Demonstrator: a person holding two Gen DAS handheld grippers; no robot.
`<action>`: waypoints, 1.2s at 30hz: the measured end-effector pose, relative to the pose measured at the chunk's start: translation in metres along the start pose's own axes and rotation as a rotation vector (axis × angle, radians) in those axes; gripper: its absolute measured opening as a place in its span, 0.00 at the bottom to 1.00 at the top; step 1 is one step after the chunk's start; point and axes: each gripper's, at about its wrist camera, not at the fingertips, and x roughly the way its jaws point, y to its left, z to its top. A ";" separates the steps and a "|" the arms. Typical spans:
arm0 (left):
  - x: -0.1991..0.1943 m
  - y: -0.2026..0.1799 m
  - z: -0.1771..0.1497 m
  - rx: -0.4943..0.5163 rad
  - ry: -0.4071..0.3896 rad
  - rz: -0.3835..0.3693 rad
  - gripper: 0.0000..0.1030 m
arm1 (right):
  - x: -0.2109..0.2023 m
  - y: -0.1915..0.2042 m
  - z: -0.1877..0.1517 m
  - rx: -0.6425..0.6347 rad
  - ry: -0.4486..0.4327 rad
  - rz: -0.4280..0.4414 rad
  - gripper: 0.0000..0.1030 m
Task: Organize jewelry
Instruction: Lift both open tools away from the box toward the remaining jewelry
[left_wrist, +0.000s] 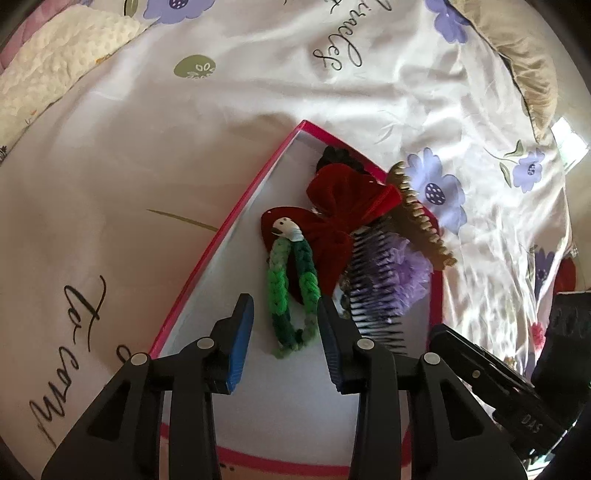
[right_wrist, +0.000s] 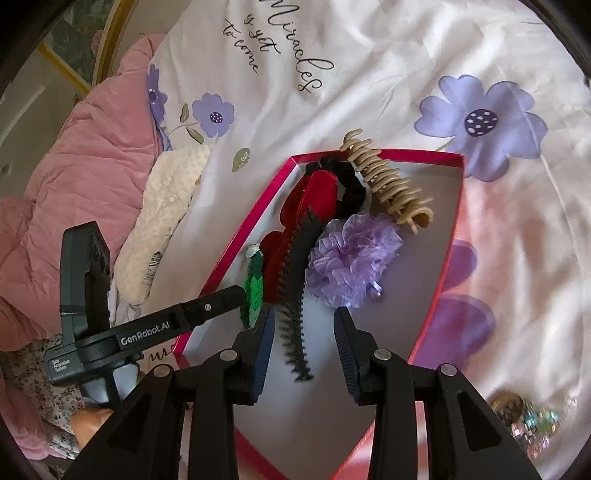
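Both tools spread, gripping nothing: left tool straddled green braided band, right tool straddled black comb, both lying inside pink box on bed.

Box sits on the bedspread. Inside it, braided loop at nine o'clock, bow just behind it, comb at six, ruffled scrunchie to the comb's three o'clock. Claw clip at twelve, seemingly overhanging the far rim.
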 end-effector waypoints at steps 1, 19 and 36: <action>-0.004 -0.002 -0.003 0.004 -0.005 -0.005 0.35 | -0.005 0.000 -0.002 0.001 -0.005 -0.001 0.35; -0.044 -0.067 -0.055 0.110 -0.018 -0.091 0.41 | -0.095 -0.036 -0.048 0.080 -0.100 -0.055 0.36; -0.029 -0.141 -0.097 0.269 0.073 -0.171 0.41 | -0.177 -0.104 -0.092 0.205 -0.191 -0.181 0.36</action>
